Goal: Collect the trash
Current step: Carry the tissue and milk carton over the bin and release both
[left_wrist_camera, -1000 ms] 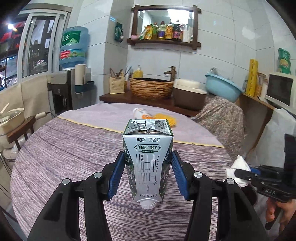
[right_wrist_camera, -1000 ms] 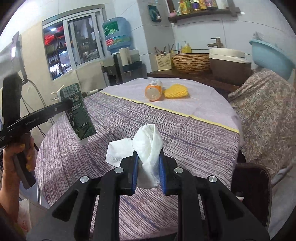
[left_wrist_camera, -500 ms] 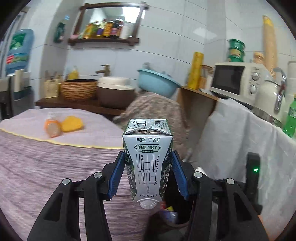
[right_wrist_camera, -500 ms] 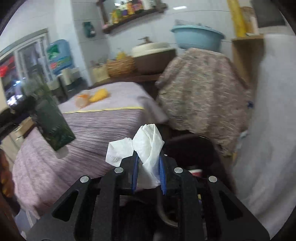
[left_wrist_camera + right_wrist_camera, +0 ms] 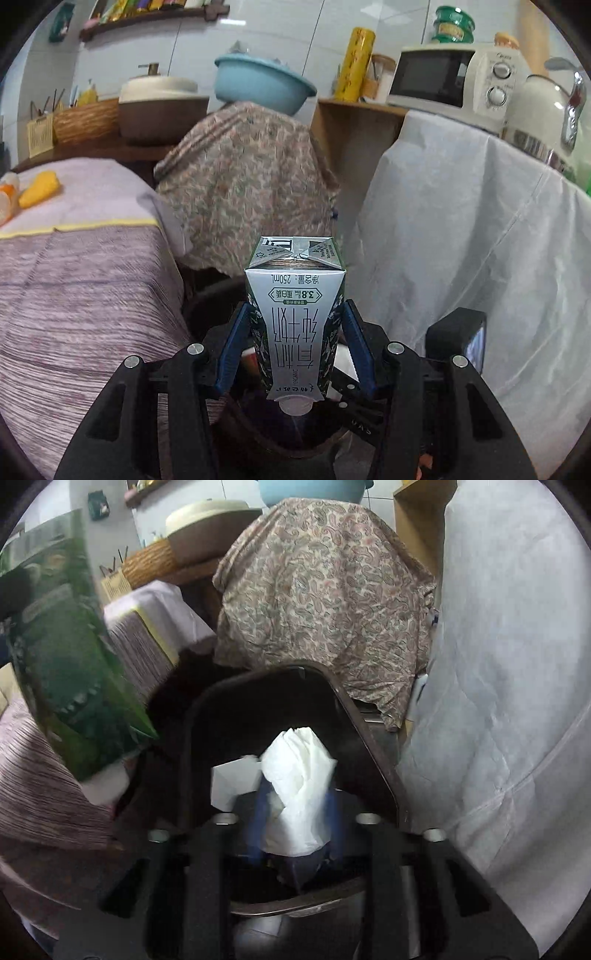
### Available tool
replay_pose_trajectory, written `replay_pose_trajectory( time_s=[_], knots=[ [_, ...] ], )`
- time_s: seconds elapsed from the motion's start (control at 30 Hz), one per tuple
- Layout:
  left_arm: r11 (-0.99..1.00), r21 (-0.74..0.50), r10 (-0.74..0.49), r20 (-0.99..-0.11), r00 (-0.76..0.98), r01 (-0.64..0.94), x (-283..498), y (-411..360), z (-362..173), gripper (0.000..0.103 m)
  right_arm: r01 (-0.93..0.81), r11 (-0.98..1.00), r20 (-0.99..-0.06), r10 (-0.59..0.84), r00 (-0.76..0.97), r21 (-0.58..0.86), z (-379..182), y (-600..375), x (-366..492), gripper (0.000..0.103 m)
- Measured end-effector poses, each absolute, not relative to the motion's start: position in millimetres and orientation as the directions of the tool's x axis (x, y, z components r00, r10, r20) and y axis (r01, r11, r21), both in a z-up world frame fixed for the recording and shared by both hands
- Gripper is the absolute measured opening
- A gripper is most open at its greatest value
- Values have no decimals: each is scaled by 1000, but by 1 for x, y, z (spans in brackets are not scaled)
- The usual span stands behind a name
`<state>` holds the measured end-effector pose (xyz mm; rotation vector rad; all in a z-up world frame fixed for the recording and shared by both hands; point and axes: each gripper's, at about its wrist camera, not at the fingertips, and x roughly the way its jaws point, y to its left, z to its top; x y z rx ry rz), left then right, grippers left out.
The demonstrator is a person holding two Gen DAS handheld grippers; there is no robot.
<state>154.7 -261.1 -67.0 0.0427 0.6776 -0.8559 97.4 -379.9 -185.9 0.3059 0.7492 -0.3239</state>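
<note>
My left gripper (image 5: 295,332) is shut on a green and white milk carton (image 5: 295,314), held upside down with its cap toward me, above the dark trash bin (image 5: 210,306). The carton also shows blurred at the left of the right wrist view (image 5: 70,686). My right gripper (image 5: 295,812) holds a crumpled white tissue (image 5: 299,775) between its blue pads, right over the open bin (image 5: 266,701). The right gripper's body shows in the left wrist view (image 5: 454,339).
The striped purple tablecloth table (image 5: 74,295) is to the left, with an orange bottle (image 5: 5,199) and yellow sponge (image 5: 38,188) on it. A paisley-covered object (image 5: 243,177) stands behind the bin. A white-draped counter (image 5: 461,240) with a microwave (image 5: 443,77) is on the right.
Both grippers have swung right from over the table to above the trash bin, still holding the carton and the tissue. The right gripper has tilted down over the bin.
</note>
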Motion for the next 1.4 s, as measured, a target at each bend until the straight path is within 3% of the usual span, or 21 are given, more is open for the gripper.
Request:
replay_pose_trajectory(
  time_s=[0.87, 0.93, 1.0, 1.07, 1.4],
  knots=[
    [635, -170, -580, -750, 319, 754, 163, -326, -158, 51, 542, 836, -678, -350, 646, 84, -181, -412, 42, 67],
    [632, -171, -581, -751, 315, 756, 162, -326, -161, 54, 543, 835, -679, -347, 647, 90, -181, -413, 40, 67],
    [631, -174, -585, -747, 316, 756, 162, -325, -161, 68, 546, 833, -677, -350, 648, 92, -180, -414, 39, 67],
    [624, -176, -596, -738, 318, 761, 161, -326, -159, 73, 549, 830, -676, -352, 647, 94, -180, -415, 39, 67],
    [639, -191, -626, -692, 360, 745, 137, -303, -129, 79, 556, 825, -675, -353, 648, 102, -179, -418, 37, 67]
  ],
)
